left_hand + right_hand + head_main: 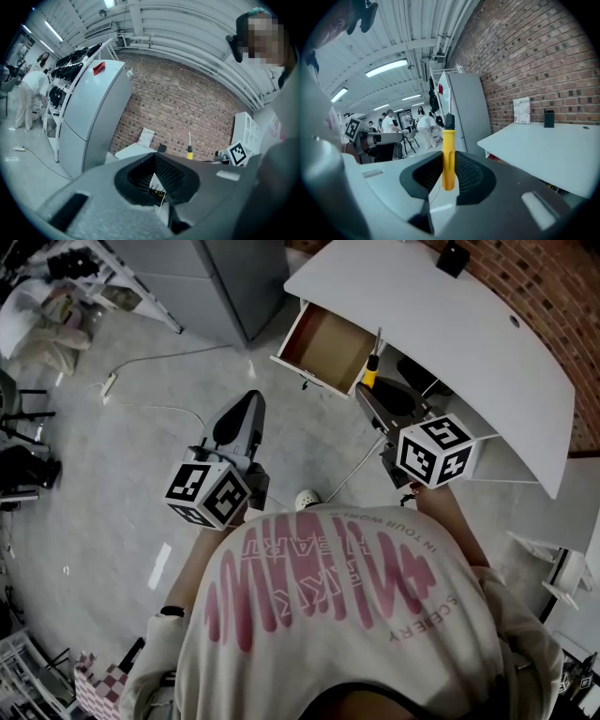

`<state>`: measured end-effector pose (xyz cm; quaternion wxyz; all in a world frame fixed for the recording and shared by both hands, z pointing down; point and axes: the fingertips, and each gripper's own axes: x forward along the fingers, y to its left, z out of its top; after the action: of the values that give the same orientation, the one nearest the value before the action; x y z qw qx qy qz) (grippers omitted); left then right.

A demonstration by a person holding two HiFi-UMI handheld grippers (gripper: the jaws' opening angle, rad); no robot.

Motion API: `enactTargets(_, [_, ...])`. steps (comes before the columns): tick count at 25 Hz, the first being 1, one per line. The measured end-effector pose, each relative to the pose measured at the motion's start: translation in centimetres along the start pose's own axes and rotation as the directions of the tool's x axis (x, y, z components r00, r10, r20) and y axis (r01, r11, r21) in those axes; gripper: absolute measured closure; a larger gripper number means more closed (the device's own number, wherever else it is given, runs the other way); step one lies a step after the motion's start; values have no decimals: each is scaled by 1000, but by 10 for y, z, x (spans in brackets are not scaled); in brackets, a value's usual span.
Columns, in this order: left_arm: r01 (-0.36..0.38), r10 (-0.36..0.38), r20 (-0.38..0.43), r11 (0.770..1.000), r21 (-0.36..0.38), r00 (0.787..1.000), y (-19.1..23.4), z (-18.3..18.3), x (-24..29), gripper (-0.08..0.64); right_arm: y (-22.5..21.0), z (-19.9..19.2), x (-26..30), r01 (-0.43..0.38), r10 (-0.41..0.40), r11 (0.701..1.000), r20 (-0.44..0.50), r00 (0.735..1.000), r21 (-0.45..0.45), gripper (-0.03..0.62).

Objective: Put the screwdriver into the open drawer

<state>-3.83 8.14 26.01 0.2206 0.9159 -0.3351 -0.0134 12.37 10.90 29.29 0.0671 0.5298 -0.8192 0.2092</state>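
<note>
The screwdriver (371, 372) has a yellow handle and stands upright between the jaws of my right gripper (368, 390), which is shut on it. In the right gripper view the handle (448, 158) sits in the hollow between the pads, shaft up. The open drawer (328, 341), brown inside and empty, juts from the white desk (422, 324) just beyond the right gripper. My left gripper (250, 404) hovers over the floor, left of the drawer, shut with nothing in it (156, 161). From the left gripper view the screwdriver (189, 148) shows at the right.
A grey cabinet (220, 277) stands left of the desk. A white cable (150, 362) runs across the concrete floor. A small black box (453, 257) sits on the desk by the brick wall (544, 296). People stand far off (424, 124).
</note>
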Motion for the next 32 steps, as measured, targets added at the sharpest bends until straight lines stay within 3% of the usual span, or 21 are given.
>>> enactTargets(22, [30,-30,8,998,-49,1000,68,14,16,560,-3,2,65,44,-44,999,-45,998,1,502])
enactTargets(32, [-91,88,-31,988,-124,996,104,-24,-6,560,-12,-38,83,48,-43,998,-152,987,32,500])
